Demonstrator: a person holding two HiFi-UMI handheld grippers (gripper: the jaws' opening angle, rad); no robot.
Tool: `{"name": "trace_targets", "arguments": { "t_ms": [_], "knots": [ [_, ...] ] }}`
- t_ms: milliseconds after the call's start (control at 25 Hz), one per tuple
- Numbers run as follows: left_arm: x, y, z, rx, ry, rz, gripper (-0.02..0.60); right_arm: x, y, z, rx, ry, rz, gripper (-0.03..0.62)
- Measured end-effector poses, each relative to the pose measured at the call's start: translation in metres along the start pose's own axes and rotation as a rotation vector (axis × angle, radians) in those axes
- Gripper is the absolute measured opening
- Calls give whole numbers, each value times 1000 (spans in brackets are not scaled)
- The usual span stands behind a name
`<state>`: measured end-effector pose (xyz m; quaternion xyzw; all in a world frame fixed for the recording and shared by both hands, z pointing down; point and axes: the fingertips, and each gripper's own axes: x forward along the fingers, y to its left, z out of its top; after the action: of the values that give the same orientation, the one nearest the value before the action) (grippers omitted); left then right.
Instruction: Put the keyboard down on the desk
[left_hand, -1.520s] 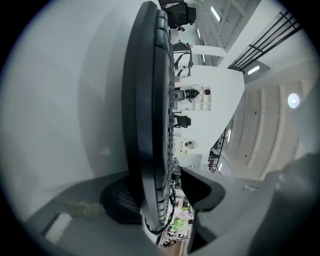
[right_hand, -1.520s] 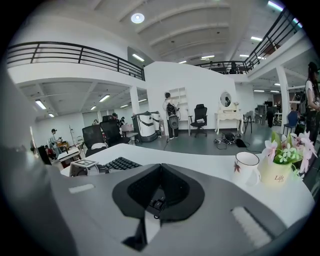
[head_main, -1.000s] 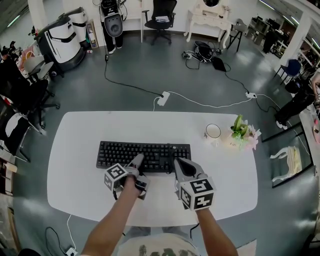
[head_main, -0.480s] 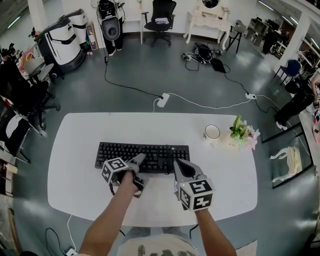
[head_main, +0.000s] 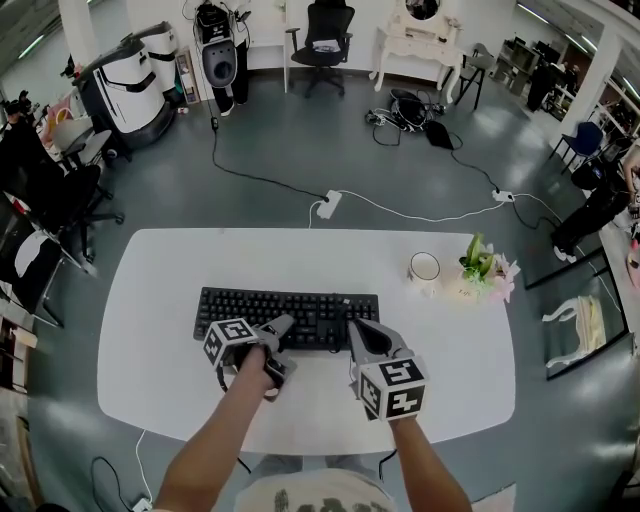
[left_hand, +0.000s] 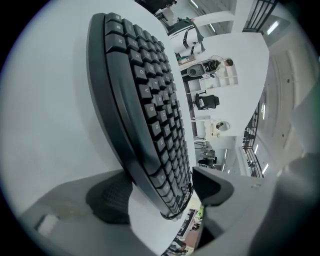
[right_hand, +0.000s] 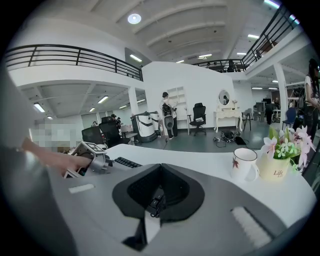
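The keyboard lies flat on the desk. Its near edge runs between the left gripper's jaws, which have just been opening and now stand wide, with the right-hand pad clear of the keys. The right gripper pinches the same edge further right. Against a second ago, the keyboard and the right gripper sit unchanged.

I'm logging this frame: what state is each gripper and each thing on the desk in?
keyboard: lying keys up on the desk
left gripper: open, jaws have just been opening, keyboard's edge between them but not pressed
right gripper: shut on the keyboard's near edge
mug: upright
flower pot: upright
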<state>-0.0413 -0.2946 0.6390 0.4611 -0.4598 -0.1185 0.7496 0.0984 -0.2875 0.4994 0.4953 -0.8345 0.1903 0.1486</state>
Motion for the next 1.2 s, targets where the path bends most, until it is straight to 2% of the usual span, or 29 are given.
{"name": "trace_targets", "arguments": {
  "t_ms": [280, 520, 680, 760, 840, 1200],
  "knots": [
    [-8, 6, -9, 23, 12, 15, 387, -2, -4, 5, -5, -7, -3, 0],
    [-22, -12, -11, 100, 3, -42, 389, -4, -4, 13, -12, -14, -7, 0],
    [-28, -33, -7, 172, -15, -82, 354, -8, -4, 21, -24, -25, -8, 0],
    [-32, -45, -4, 223, -31, -101, 341, -10, -5, 26, -25, -35, -8, 0],
    [-37, -58, -1, 290, -49, -118, 300, -14, -6, 32, -25, -44, -12, 0],
    [-70, -115, 9, 642, -147, -179, 216, -30, -10, 55, -28, -97, -24, 0]
  ]
}}
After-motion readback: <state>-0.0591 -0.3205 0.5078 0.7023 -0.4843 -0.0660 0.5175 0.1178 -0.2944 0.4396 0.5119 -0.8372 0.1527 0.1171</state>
